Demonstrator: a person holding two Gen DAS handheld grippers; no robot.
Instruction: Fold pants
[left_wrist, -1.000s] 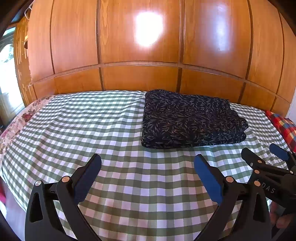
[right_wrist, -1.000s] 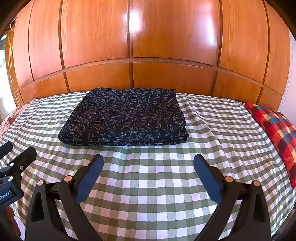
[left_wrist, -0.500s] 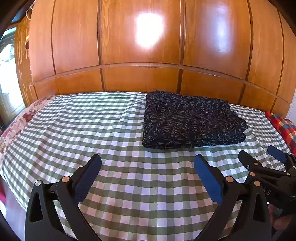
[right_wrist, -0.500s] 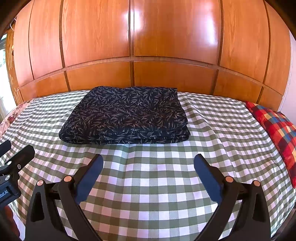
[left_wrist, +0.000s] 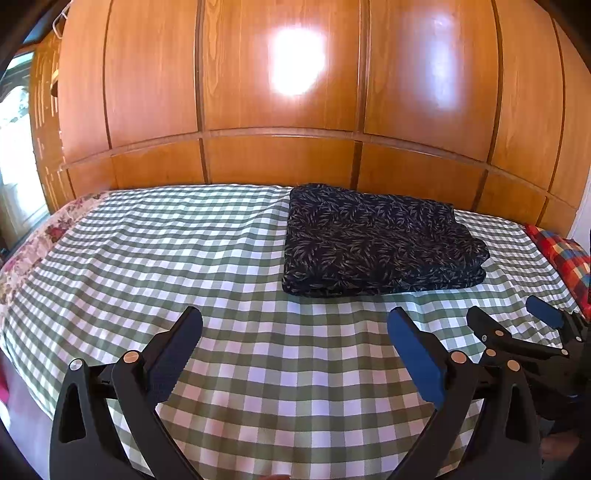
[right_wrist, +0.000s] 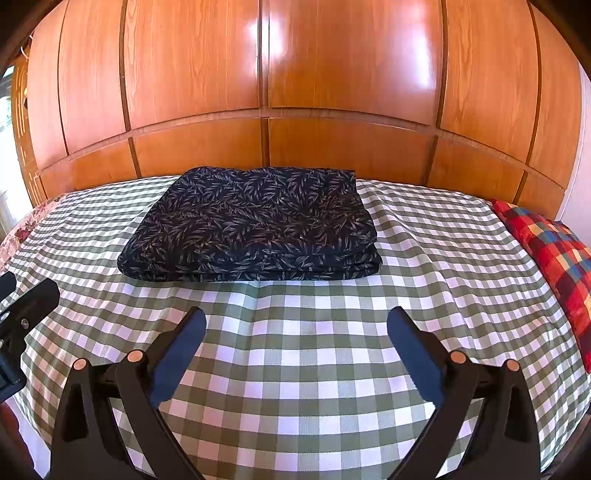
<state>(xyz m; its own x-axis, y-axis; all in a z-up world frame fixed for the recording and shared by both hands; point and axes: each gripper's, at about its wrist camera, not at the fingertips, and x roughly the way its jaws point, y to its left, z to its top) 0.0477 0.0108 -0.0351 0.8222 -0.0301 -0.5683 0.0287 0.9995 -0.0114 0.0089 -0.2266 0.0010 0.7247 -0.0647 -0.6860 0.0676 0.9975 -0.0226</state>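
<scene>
Left wrist view, from left to right. A floral-print cloth (left_wrist: 35, 236) edges the far-left side of the bed. The green-and-white checked bedspread (left_wrist: 166, 251) covers the bed, lightly rippled and bare between the tool and the garment. Behind the bed runs a glossy wooden panelled wall (left_wrist: 280, 92) with bright reflections. The left gripper (left_wrist: 295, 328) hangs low over the near part of the bedspread, its two blue-padded fingers (left_wrist: 413, 350) spread wide with nothing between them. The folded pants (left_wrist: 376, 240) lie flat on the bedspread, beyond the gripper and right of centre, close to the wall. The right gripper (left_wrist: 517, 317) enters at the lower right, its fingers likewise apart and holding nothing. A red plaid cushion (left_wrist: 561, 254) lies at the far-right edge of the bed.

Right wrist view, from left to right. The left gripper appears at the left edge. The pants (right_wrist: 255, 225) sit near the centre of the bed, well apart from the right gripper (right_wrist: 295, 328), whose fingers are spread over bare bedspread (right_wrist: 295, 332); no object lies between tool and garment. The cushion (right_wrist: 554, 251) lies at the right.

The pants are dark navy with a small pale leaf print, folded into a compact, roughly rectangular stack; several layered edges show along the near side.
</scene>
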